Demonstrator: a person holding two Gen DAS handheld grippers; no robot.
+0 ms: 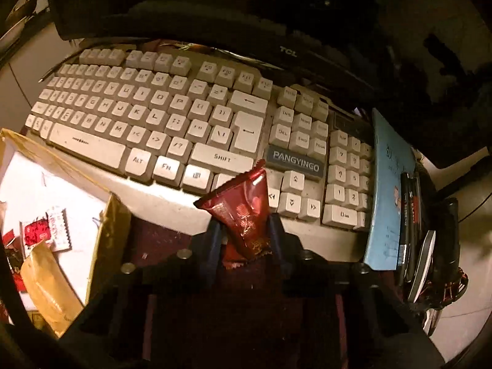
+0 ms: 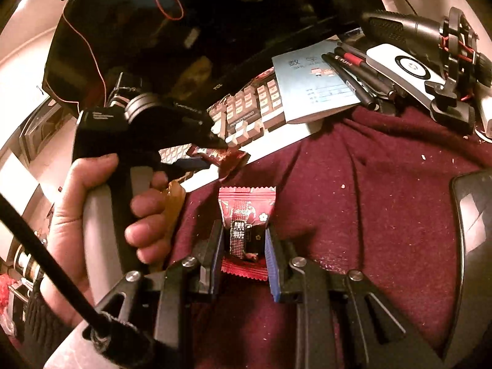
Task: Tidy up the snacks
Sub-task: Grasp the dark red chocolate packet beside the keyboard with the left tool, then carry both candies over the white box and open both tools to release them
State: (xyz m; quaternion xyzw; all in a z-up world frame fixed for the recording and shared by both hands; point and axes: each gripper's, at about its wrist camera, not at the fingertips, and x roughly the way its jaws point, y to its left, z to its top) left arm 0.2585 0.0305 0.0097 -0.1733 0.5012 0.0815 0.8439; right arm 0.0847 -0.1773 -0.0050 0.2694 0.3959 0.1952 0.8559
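My left gripper (image 1: 246, 230) is shut on a dark red snack packet (image 1: 243, 209), held up over the front edge of a white keyboard (image 1: 172, 117). It also shows in the right wrist view (image 2: 215, 153), gripped in a hand, with the packet (image 2: 229, 156) in its tips. My right gripper (image 2: 244, 243) is shut on a second red snack packet (image 2: 247, 215) with a black printed panel, just above a maroon cloth (image 2: 369, 200). An open cardboard box (image 1: 55, 209) at the left holds several red and white snack packets (image 1: 46, 230).
A blue booklet (image 1: 387, 190) with black pens (image 1: 409, 215) lies right of the keyboard. A dark monitor (image 1: 289, 49) stands behind it. A white device and a black microphone (image 2: 430, 49) lie at the far right. A black tablet (image 2: 473, 215) lies on the cloth at the right.
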